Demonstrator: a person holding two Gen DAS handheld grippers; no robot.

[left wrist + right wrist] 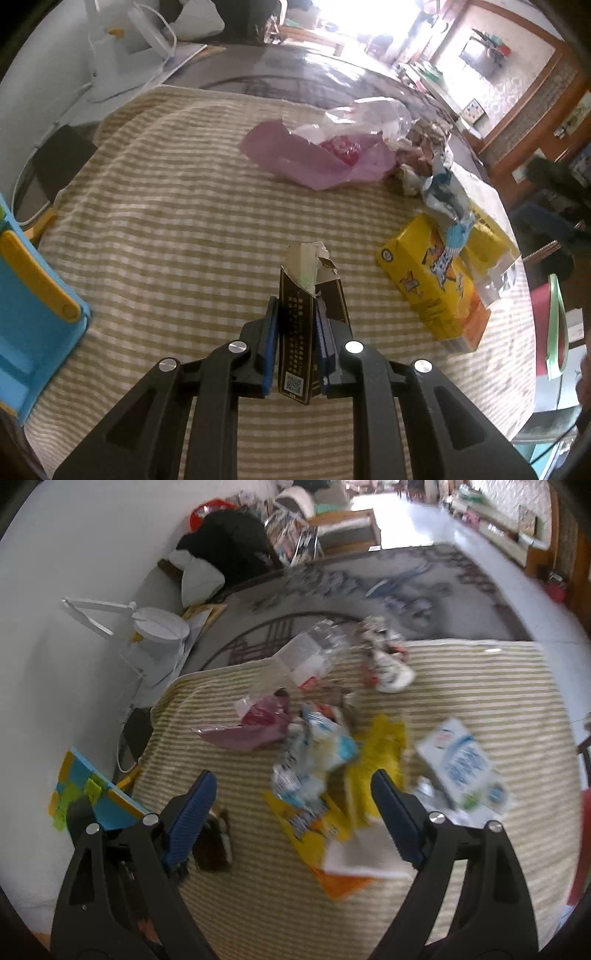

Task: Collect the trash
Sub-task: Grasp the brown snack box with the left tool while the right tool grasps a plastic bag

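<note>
My left gripper (295,306) is shut on a dark brown carton (295,332) with a torn top, held upright above the striped cloth (166,221). Further off on the cloth lie a pink plastic bag (314,158), clear plastic (369,114), a blue-white wrapper (447,199) and a yellow carton (432,284). My right gripper (293,779) stands open above the pile, with the yellow carton (314,823) and the blue-white wrapper (317,757) below its gap and nothing touching its pads. The dark carton (214,842) shows beside its left finger. This view is blurred.
A white-blue package (461,764) and a crumpled wrapper (388,661) lie on the right of the cloth. A blue and yellow toy board (33,314) stands at the cloth's left edge. A white desk lamp (159,627) sits by the wall.
</note>
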